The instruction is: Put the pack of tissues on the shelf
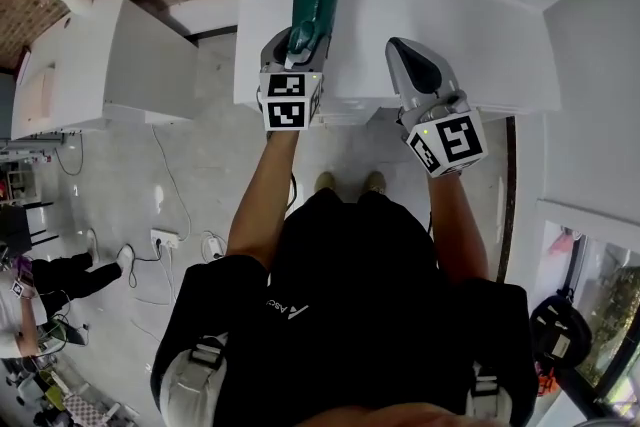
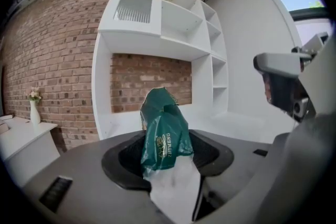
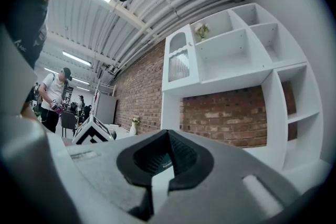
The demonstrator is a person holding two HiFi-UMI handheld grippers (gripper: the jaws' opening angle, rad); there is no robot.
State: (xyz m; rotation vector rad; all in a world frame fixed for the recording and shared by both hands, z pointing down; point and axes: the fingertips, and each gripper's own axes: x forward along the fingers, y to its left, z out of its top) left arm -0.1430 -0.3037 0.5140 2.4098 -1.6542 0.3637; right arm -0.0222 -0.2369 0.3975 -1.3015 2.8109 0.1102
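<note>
Starting at my left gripper (image 1: pixel 298 43): its jaws are clamped on the green pack of tissues (image 2: pixel 164 134), whose long axis runs out along the jaws, straight toward the white shelf unit (image 2: pixel 157 42) ahead and above. The right gripper (image 3: pixel 167 139) hangs alongside, jaws together on nothing, so I judge the placing is the left's job. The pack's rear end is buried in the jaws, and from the head view the unit shows only its top, so I can't tell which compartment suits.
</note>
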